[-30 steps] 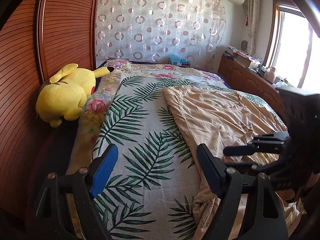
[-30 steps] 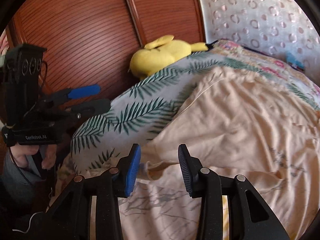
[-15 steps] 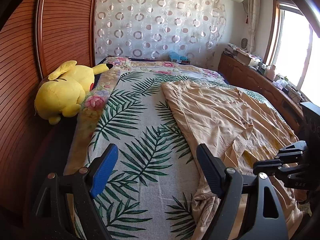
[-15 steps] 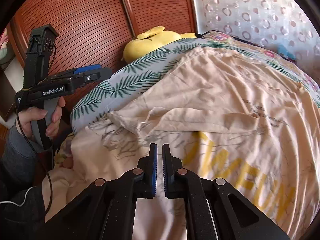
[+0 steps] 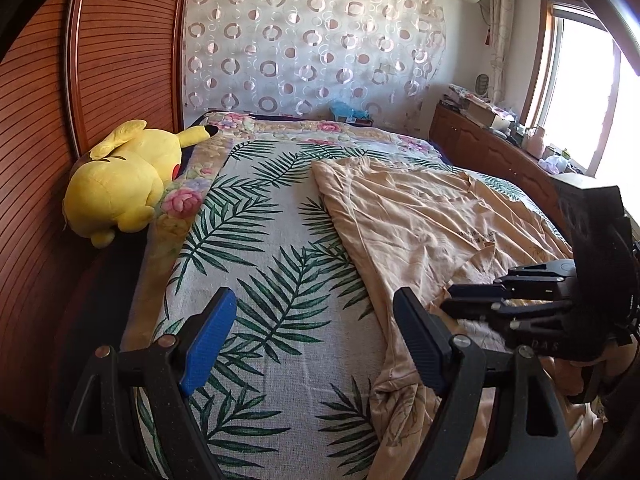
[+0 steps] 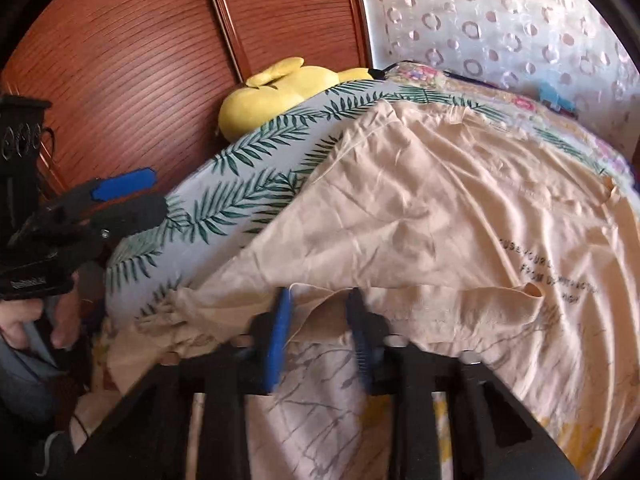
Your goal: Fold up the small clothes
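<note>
The right tool [image 6: 318, 296] was closed with nothing in it a moment ago. Now its jaws have just been opening again and stand a little apart, low at the near edge of the beige shirt [image 6: 400, 208]. A raised fold of the hem lies between the pads, but they do not press on it yet. I judge this as a new try to catch the hem, so the fold itself is not started. The left tool [image 5: 312, 304] stays wide and holds nothing, hovering over the bare part of the bed [image 5: 256, 264], just beside the shirt. The shirt lies spread and wrinkled on the leaf-pattern cover. A yellow plush toy [image 5: 120, 184] rests by the brown wardrobe [image 5: 100, 60]. A curtain with circles [image 5: 312, 40] hangs behind, and a bright window [image 5: 580, 92] is above a low cabinet [image 5: 480, 148].
</note>
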Demonstrator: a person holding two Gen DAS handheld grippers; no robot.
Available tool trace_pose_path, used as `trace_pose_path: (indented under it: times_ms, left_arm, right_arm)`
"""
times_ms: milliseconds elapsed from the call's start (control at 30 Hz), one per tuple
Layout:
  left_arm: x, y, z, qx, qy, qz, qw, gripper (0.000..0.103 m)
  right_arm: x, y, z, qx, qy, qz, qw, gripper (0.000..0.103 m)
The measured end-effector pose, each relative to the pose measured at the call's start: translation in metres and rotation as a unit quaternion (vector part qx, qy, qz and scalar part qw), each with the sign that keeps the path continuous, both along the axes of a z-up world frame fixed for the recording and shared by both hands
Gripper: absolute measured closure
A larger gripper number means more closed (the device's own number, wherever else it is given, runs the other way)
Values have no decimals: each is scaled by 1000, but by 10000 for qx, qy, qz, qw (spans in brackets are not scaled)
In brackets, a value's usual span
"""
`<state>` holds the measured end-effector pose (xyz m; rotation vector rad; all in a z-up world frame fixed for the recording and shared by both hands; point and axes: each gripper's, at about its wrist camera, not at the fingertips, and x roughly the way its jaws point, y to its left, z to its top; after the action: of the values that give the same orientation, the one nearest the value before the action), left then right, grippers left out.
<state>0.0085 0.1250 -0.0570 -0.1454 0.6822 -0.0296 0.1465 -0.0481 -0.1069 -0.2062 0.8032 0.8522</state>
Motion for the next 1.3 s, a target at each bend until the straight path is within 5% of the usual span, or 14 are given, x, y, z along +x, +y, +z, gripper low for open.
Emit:
trace_pose_path:
  times_ms: [33,567,733,1133,1200,1233,1300]
  left_arm:
    - [0,0,-1,-11,9,0,10000,22]
    - [0,-4,-4,-22,35,-40,10000,22]
    - [0,-6,-3,-9,38,-46,10000,22]
    - [-1,-5,-3,-47,64,-46,10000,22]
    - [-2,-3,-5,-58,80,-39,9999,22]
    - [-2,-2,-6,-65,83,-35,9999,22]
    - [-2,-1,-7,-87,86,-25,9999,22]
  right_arm:
    - [-1,1,-1,9,28,38,10000,102]
    - [-59,-69,6,177,-72,-304,9994,101]
    - [-53,-67,21,356,-243,-390,9983,76]
    - [-32,-7,16,242,97,136,9996,74]
    - [-29,-3,9,84,115,125,9998,77]
    - [-27,-3,7,82,168,138,9997,89]
    - [-23,-4,5,161,317,207,9992,96]
